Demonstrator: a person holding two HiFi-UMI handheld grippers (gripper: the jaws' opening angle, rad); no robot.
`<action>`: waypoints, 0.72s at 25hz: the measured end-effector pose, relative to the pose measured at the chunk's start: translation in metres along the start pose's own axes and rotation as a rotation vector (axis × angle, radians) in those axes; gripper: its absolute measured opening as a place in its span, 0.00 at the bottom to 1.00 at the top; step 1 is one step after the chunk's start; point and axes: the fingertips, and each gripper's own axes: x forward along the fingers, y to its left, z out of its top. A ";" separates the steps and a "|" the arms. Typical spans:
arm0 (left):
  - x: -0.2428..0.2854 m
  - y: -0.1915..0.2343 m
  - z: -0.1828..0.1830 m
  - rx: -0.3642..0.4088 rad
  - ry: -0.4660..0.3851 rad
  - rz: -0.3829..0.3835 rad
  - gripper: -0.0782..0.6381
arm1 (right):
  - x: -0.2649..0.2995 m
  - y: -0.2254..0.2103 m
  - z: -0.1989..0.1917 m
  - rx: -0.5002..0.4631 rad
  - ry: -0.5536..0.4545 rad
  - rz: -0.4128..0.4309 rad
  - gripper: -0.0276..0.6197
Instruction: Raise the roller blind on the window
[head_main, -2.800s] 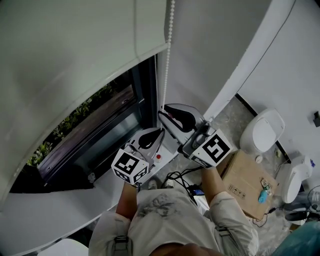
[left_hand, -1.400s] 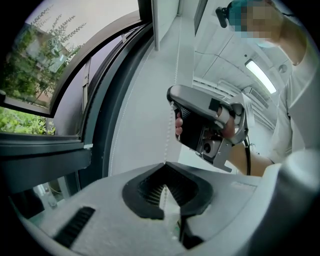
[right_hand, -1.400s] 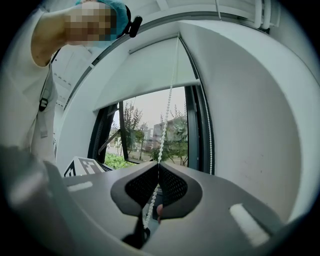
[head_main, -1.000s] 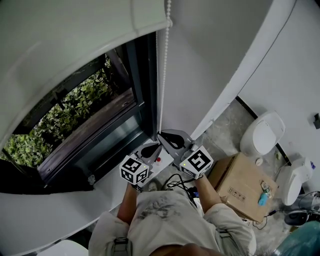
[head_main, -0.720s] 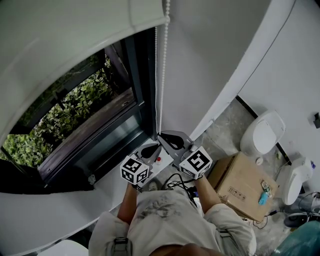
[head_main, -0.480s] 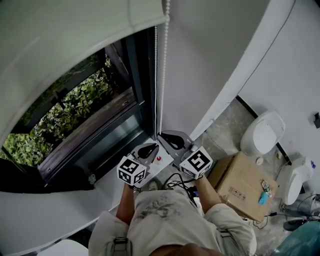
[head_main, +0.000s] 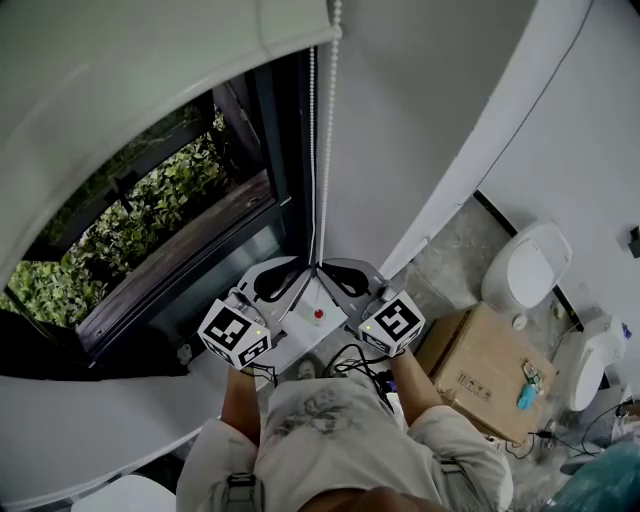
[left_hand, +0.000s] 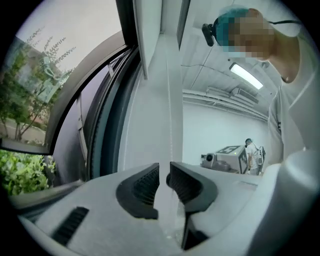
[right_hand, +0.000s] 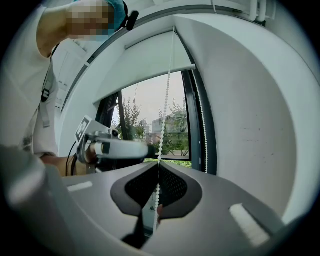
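Dark-framed window (head_main: 283, 150) showing green bushes (head_main: 150, 215) in daylight; plain white wall (head_main: 420, 100), speckled floor (head_main: 450, 245), cardboard box (head_main: 485, 375).

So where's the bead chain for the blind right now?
In the head view the bead chain hangs along the window frame at its right edge, down into the right claw, which pinches it.
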 end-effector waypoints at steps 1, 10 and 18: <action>0.002 -0.001 0.011 0.020 -0.010 -0.011 0.22 | 0.000 0.001 0.000 0.001 -0.001 0.001 0.06; 0.020 -0.010 0.090 0.118 -0.145 -0.081 0.22 | 0.002 0.002 -0.001 -0.005 0.002 0.000 0.06; 0.031 -0.012 0.110 0.114 -0.175 -0.077 0.19 | 0.003 0.004 -0.002 -0.012 0.004 -0.005 0.06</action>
